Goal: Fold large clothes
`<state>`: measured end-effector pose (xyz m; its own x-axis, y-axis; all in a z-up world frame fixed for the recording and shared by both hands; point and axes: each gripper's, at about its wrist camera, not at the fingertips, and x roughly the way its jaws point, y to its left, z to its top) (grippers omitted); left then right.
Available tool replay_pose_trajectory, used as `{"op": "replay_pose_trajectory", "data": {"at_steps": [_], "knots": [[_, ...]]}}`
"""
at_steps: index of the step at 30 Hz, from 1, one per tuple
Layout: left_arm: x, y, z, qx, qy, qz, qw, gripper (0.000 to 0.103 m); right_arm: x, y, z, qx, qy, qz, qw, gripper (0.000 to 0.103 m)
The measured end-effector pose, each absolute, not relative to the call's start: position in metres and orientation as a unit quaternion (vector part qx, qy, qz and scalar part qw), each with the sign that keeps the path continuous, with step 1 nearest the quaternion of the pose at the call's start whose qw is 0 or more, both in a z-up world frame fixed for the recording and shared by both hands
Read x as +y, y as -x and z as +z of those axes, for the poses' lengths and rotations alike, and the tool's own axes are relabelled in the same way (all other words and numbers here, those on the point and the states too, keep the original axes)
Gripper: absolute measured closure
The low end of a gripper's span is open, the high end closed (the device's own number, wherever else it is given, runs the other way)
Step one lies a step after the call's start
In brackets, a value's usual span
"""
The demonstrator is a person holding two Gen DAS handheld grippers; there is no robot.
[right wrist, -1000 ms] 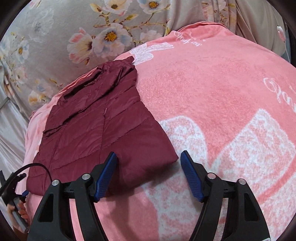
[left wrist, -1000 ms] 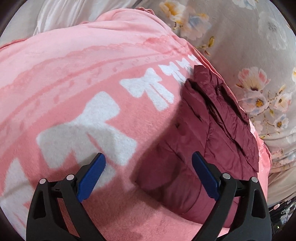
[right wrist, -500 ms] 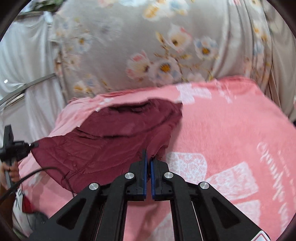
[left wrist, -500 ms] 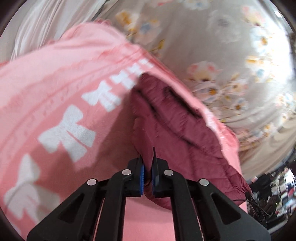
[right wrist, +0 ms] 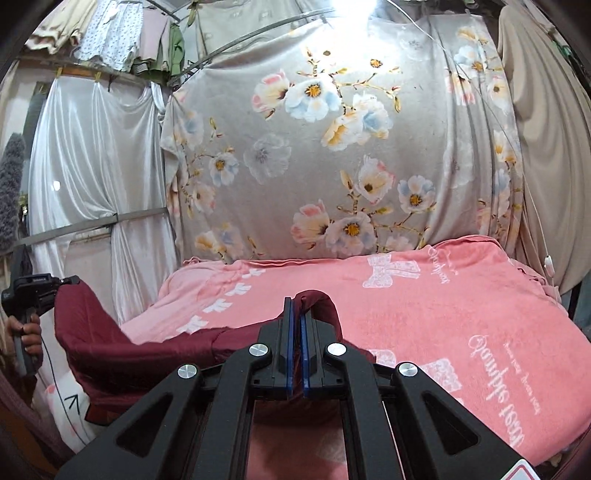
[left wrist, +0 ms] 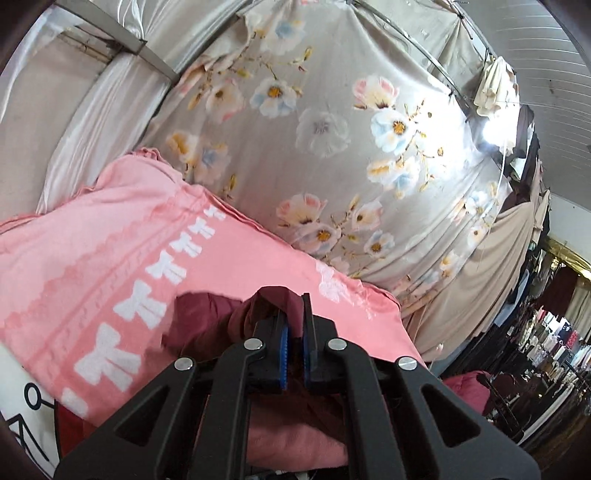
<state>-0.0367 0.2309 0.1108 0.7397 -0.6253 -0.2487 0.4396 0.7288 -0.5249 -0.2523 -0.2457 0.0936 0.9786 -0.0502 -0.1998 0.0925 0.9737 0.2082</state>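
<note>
A maroon quilted jacket [right wrist: 122,354] hangs lifted above the pink blanket [right wrist: 424,314] with white bows. It is stretched between my two grippers. My right gripper [right wrist: 295,321] is shut on a bunched fold of its edge. At the far left of the right wrist view a hand holds my left gripper [right wrist: 70,282], shut on the jacket's other end. In the left wrist view the left gripper [left wrist: 293,328] pinches maroon jacket fabric [left wrist: 207,317] over the pink blanket [left wrist: 147,240]. The rest of the jacket droops below the fingers, hidden.
A grey floral cloth [right wrist: 332,166] hangs behind the bed. White satin curtains [right wrist: 92,166] and metal bars stand at the left. Clothes [right wrist: 110,33] hang at the top left. Racks of clothes [left wrist: 546,343] fill the far right of the left wrist view.
Both grippers went from open over the flat jacket to shut on its near edge. They then rose and tilted up, lifting the jacket off the blanket.
</note>
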Motion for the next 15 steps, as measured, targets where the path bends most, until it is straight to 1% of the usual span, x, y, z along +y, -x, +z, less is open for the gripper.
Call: {"op": "replay_pose_trajectory", "data": {"at_steps": [4,9,15], "knots": [[0.217,-0.006,0.104,0.226,0.211,-0.255,0.916,0.098,-0.269,0.197,0.082,0.118,-0.139,-0.048,0.982,0.1],[0.183,-0.096,0.069,0.291,0.186,-0.195,0.918,0.098,-0.301,0.11,0.042,0.165,-0.185,-0.077,0.966,0.1],[0.144,-0.168,0.031,0.329,0.149,-0.147,0.921,0.098,-0.319,0.031,-0.003,0.218,-0.19,-0.112,0.951,0.1]]}}
